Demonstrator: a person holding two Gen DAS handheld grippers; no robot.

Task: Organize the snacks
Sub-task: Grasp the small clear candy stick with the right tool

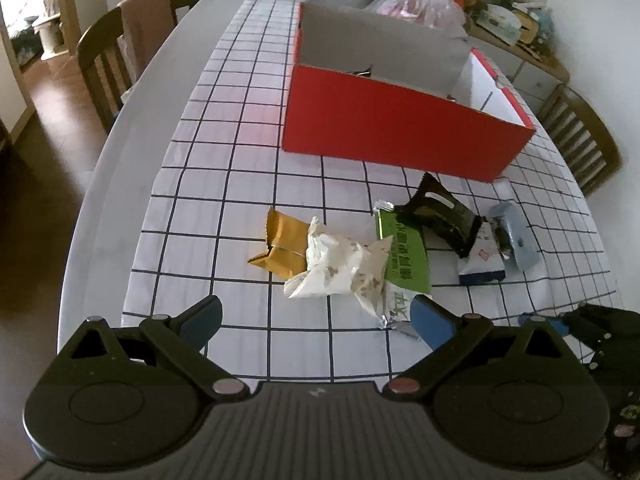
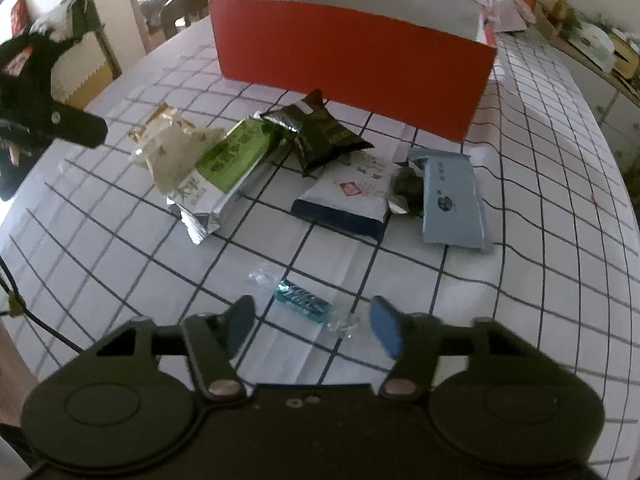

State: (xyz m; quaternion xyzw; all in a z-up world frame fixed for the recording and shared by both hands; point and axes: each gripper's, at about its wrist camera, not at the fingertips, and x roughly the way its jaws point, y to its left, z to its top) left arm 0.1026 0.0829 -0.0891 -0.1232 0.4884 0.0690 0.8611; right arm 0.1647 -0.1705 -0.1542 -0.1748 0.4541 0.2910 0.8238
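A small teal candy [image 2: 301, 301] in clear twisted wrap is seen on the checked cloth [image 2: 520, 248] at twelve o'clock of the right gripper [image 2: 316, 326], whose jaws are part open and straddle it without touching. It is best gripped across the teal body, not the slippery wrap ends. The left gripper [image 1: 316, 320] is held wide open, empty, beside a green packet [image 1: 402, 254]. Beyond, at twelve o'clock, the red box [image 2: 352, 56] is reached only over the piled packets.
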